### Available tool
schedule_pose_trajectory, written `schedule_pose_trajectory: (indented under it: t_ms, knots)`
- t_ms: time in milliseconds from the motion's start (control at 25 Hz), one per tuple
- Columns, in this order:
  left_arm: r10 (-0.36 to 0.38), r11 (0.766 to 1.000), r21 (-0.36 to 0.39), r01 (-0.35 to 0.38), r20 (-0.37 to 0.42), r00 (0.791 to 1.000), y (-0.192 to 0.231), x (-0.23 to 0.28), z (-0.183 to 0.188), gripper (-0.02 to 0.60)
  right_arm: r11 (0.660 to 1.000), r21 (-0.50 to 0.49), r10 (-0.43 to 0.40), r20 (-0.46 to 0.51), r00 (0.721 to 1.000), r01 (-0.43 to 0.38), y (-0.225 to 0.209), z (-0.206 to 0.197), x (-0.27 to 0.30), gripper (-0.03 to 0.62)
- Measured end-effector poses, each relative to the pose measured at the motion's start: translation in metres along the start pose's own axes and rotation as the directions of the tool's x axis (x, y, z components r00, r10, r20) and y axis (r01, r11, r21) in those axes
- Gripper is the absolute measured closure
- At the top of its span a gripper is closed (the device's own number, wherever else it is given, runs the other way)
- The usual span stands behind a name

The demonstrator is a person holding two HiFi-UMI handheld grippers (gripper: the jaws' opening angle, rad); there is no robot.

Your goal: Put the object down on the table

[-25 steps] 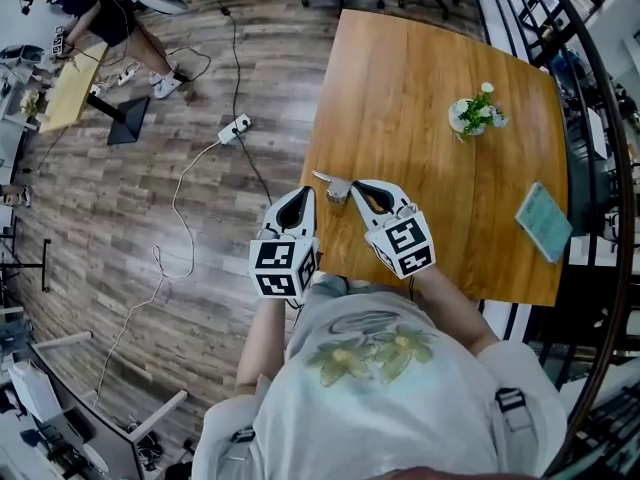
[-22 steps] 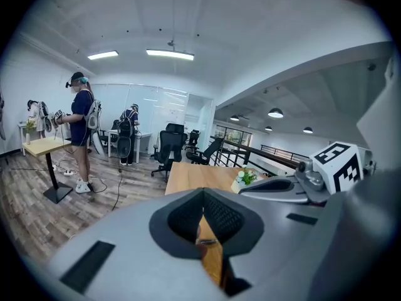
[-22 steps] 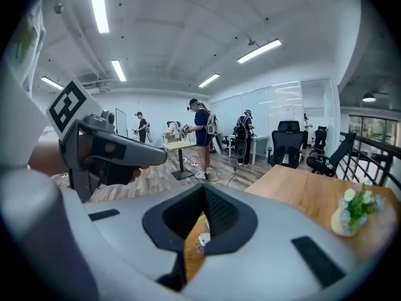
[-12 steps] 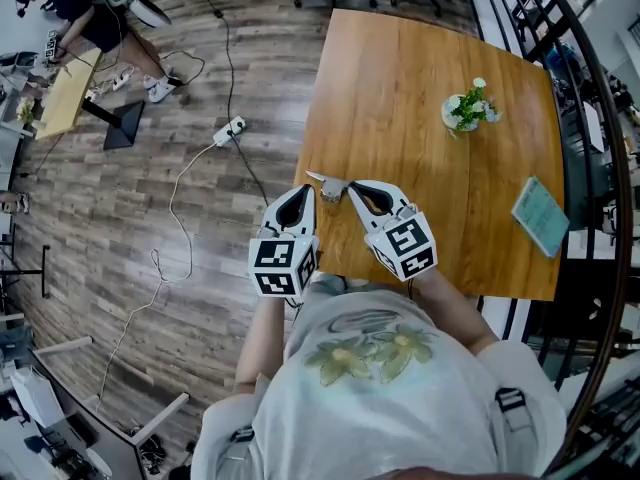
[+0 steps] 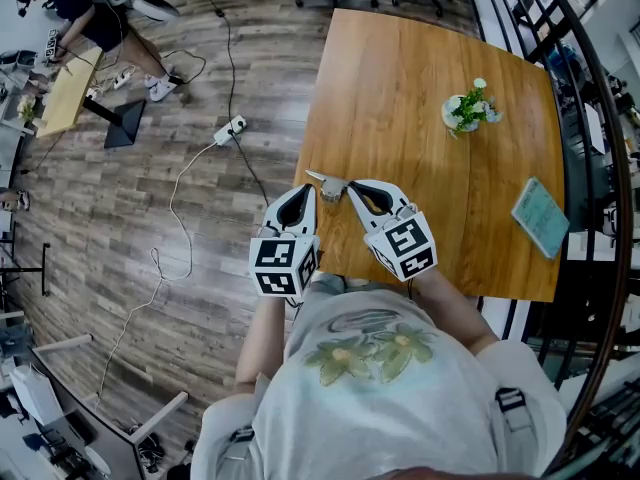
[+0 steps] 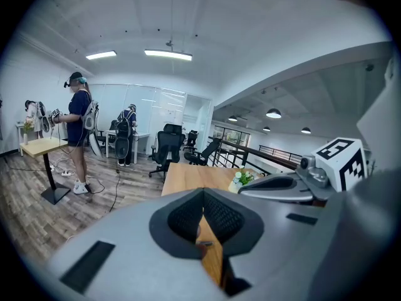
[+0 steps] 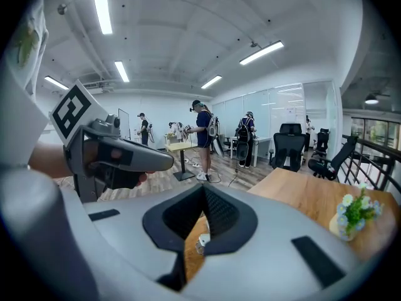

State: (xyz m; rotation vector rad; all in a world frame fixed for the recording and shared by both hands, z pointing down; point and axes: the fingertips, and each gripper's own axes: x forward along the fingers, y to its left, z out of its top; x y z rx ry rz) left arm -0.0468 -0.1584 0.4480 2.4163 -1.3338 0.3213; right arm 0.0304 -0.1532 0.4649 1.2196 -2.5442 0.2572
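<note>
A small silver and white object (image 5: 329,188) lies on the wooden table (image 5: 420,78) near its front left corner, a thin arm sticking out to its left. My left gripper (image 5: 297,195) hovers just left of it over the table's edge, its jaws shut with nothing between them. Just right of the object is my right gripper (image 5: 358,189), also shut and empty. In the right gripper view, the object (image 7: 202,242) shows below the closed jaws of the right gripper (image 7: 204,193). The left gripper (image 6: 202,196) points along the table.
A small pot of white flowers (image 5: 465,111) stands at the table's far right, and a teal booklet (image 5: 541,218) lies at its right edge. A black railing (image 5: 600,118) runs beyond. On the floor to the left lie a power strip (image 5: 231,128) and a cable. People stand at a desk far left.
The head view shifted slightly a second ago. Both grippers and the object have kept their places since.
</note>
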Motion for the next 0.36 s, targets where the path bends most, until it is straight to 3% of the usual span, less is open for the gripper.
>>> schedule_pose_trajectory:
  t_ms: [360]
  knots:
    - [-0.004, 1.0, 0.006, 0.004, -0.002, 1.0, -0.0002, -0.0008, -0.0029, 0.566, 1.0, -0.017, -0.005, -0.007, 1.0, 0.005, 0.0024, -0.0036, -0.0004, 0.586]
